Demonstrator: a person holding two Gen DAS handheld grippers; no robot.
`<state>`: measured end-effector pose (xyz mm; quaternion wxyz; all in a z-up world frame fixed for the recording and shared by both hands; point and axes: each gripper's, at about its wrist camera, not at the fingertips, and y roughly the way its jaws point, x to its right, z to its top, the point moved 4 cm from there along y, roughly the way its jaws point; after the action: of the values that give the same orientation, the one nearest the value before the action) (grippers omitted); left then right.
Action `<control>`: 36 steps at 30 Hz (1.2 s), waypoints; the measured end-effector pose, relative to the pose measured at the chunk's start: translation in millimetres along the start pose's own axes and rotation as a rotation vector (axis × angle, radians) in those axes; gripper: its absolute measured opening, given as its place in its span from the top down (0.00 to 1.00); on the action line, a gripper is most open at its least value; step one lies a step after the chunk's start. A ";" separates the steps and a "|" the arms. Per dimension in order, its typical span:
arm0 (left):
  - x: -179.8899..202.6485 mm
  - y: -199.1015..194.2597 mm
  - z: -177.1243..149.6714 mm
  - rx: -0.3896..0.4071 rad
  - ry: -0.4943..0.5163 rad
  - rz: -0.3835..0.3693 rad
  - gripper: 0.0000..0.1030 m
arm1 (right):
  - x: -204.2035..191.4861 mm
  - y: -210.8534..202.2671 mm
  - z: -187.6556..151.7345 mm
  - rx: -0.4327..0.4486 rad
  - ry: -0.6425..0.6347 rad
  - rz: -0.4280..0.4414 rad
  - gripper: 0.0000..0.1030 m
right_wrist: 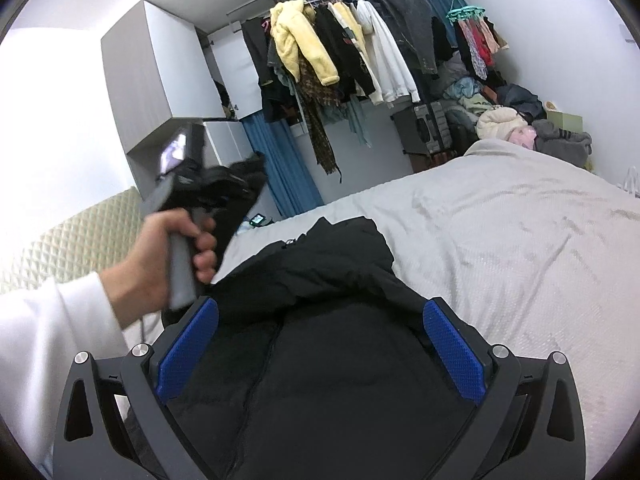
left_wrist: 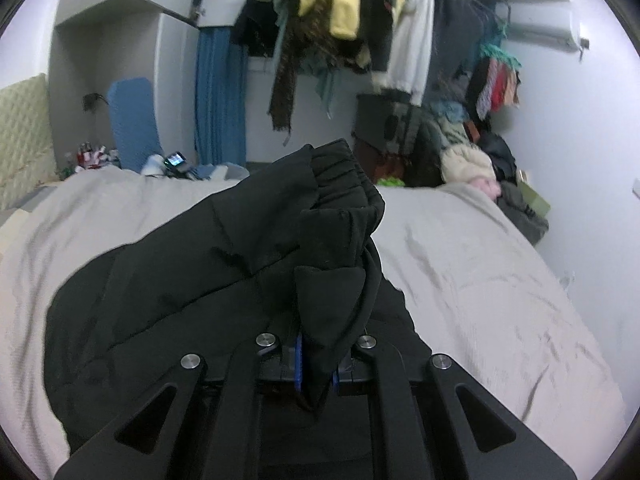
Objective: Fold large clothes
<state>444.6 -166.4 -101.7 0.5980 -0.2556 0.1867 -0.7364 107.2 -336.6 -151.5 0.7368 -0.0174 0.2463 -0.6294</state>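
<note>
- Left gripper (left_wrist: 316, 364): black frame, blue pads, clamped tight on jacket cuff (left_wrist: 344, 184), gathered and elastic, raised above bed (left_wrist: 480, 280).
- Right gripper (right_wrist: 322, 354): ribbed blue pads spread wide, gripping nothing.
- Jacket (right_wrist: 340, 320): black, puffy, quilted, heaped on grey knitted bed between and under the right pads.
- Hand (right_wrist: 160, 256), white sleeve, grips the left handle.

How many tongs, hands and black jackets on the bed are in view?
Tongs: 2, the left tongs shut on the black jacket, the right tongs open.
Hands: 1, the left hand on its handle.
Black jackets on the bed: 1.
Total: 4
</note>
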 end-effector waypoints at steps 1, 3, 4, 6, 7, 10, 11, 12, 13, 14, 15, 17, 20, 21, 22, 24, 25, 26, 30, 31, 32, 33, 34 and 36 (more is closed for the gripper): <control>7.6 9.5 -8.4 -0.014 0.007 -0.006 0.92 | 1.3 1.2 -0.1 -0.001 0.004 0.002 0.00; 17.0 22.7 -18.4 -0.035 0.011 -0.021 0.92 | 3.8 4.4 -0.4 -0.005 0.001 -0.006 0.00; 23.1 30.3 -25.5 -0.049 0.017 -0.030 0.92 | 6.1 5.2 -0.1 -0.003 0.003 -0.009 0.00; 36.2 43.3 -37.8 -0.065 0.047 -0.031 0.92 | 11.2 7.8 1.8 -0.002 0.014 -0.012 0.00; 41.9 48.9 -44.6 -0.067 0.060 -0.027 0.92 | 13.3 9.2 2.3 -0.004 0.022 -0.009 0.00; 54.3 64.8 -65.5 -0.076 0.065 -0.022 0.92 | 17.4 13.3 2.7 -0.009 0.036 -0.005 0.00; 57.0 69.6 -71.5 -0.075 0.066 -0.022 0.92 | 17.9 13.8 2.7 -0.010 0.036 -0.005 0.00; 58.7 74.6 -74.0 -0.075 0.068 -0.020 0.92 | 18.0 14.4 2.8 -0.011 0.035 -0.004 0.00; 60.8 81.8 -81.6 -0.083 0.071 -0.019 0.92 | 18.2 14.9 3.0 -0.012 0.034 -0.004 0.00; 62.7 88.7 -87.5 -0.098 0.071 -0.020 0.92 | 18.7 15.4 2.7 -0.012 0.034 -0.004 0.00; 61.9 94.2 -91.0 -0.116 0.070 -0.024 0.92 | 19.2 15.5 2.8 -0.011 0.033 -0.005 0.00; 63.0 112.5 -102.6 -0.183 0.074 -0.033 0.92 | 21.1 16.3 1.8 -0.010 0.033 -0.006 0.00; 61.8 123.3 -109.7 -0.220 0.069 -0.041 0.92 | 22.4 19.8 1.0 -0.022 0.022 -0.010 0.00; 61.3 124.7 -110.6 -0.228 0.061 -0.043 0.92 | 23.2 20.9 1.0 -0.024 0.021 -0.009 0.00; 60.6 125.3 -110.4 -0.236 0.053 -0.042 0.92 | 23.7 22.4 0.5 -0.026 0.020 -0.011 0.00; 60.4 123.6 -107.0 -0.243 0.057 -0.036 0.91 | 24.1 24.6 -0.3 -0.028 0.018 -0.016 0.00; 61.5 121.3 -106.5 -0.243 0.069 -0.030 0.90 | 25.1 24.6 -0.7 -0.028 0.017 -0.019 0.00; 61.3 117.5 -105.6 -0.242 0.076 -0.027 0.88 | 24.2 26.8 -1.0 -0.028 0.014 -0.024 0.00; 60.4 86.6 -95.3 -0.191 0.095 -0.065 0.27 | 28.1 25.9 -0.3 -0.020 0.005 -0.042 0.00; 60.6 78.8 -92.9 -0.186 0.093 -0.086 0.00 | 27.4 24.5 0.3 -0.015 -0.005 -0.051 0.00; 58.9 70.2 -89.3 -0.175 0.087 -0.102 0.00 | 26.4 24.1 0.5 -0.010 -0.015 -0.058 0.00; 56.6 61.6 -86.5 -0.166 0.080 -0.111 0.00 | 23.5 22.9 1.7 -0.003 -0.033 -0.066 0.00; 52.3 51.5 -83.3 -0.159 0.073 -0.123 0.00 | 19.9 22.6 3.3 0.002 -0.048 -0.065 0.00; 40.2 31.5 -76.2 -0.129 0.061 -0.113 0.00 | 13.2 24.8 6.3 0.003 -0.070 -0.052 0.00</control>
<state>417.4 -214.8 -174.8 0.5319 -0.2811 0.2372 -0.7628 133.6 -345.5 -158.7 0.7285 -0.0447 0.2189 -0.6475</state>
